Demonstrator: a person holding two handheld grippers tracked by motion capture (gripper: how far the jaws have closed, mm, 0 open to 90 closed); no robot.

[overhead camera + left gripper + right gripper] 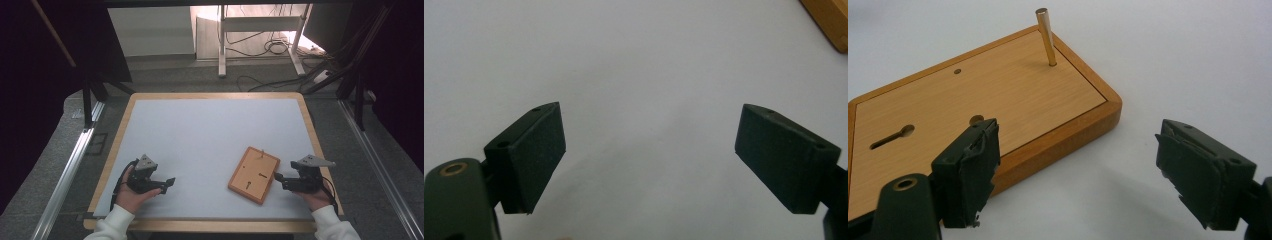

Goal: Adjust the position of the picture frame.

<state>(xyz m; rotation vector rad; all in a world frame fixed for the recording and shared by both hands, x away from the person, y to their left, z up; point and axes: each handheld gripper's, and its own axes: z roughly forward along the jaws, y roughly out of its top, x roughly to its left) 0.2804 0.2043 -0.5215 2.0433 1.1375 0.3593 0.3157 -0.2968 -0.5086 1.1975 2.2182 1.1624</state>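
Lying flat on the pale counter (200, 130), toward its near right part, the wooden board (254, 174) sits at a slant to the counter's edges, and I see it close up from the right gripper view as a light panel inside a darker raised rim (1063, 142). A thin metal peg (1046, 37) stands up near one far corner of it, leaning slightly, and the panel carries a keyhole-shaped slot (892, 137) and a couple of small holes. My right gripper (280, 178) is just beside the board's right edge, pointing at it, with its jaws spread wide and nothing between them; in its own view one jaw overlaps the board's near rim, though I cannot tell if it touches. My left gripper (169, 183) rests well apart from the board, over the near left part of the counter, its jaws also spread wide over bare surface, with a corner of the board (830, 22) far off.
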